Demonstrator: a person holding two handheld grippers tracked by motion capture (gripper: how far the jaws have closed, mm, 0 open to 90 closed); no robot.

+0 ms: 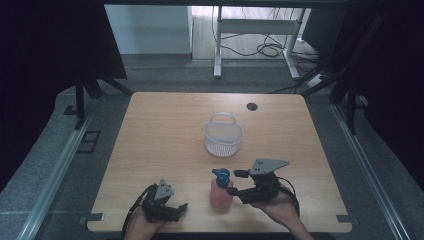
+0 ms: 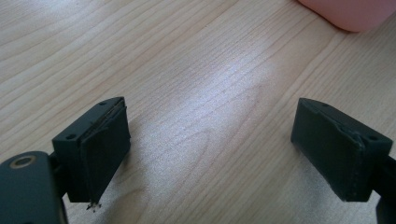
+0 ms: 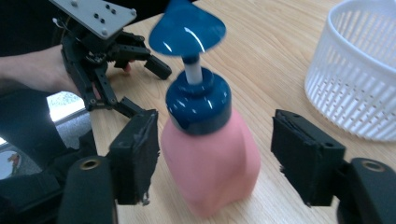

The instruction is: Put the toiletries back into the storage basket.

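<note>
Your right gripper (image 3: 212,156) is straddling the pink pump bottle (image 3: 210,158), one pad touching its side, the other standing clear, so it is not yet clamping. The bottle is standing upright on the bench (image 1: 165,125), the white basket (image 3: 359,70) beyond it. Your left gripper (image 2: 210,140) is resting released, the bottle just ahead.

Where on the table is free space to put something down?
The table is bare on its whole left half and on the right strip beside the basket. It is also bare behind the basket, up to the dark hole. The front middle is crowded: the bottle stands between the jaws of the right hand-held gripper.
</note>
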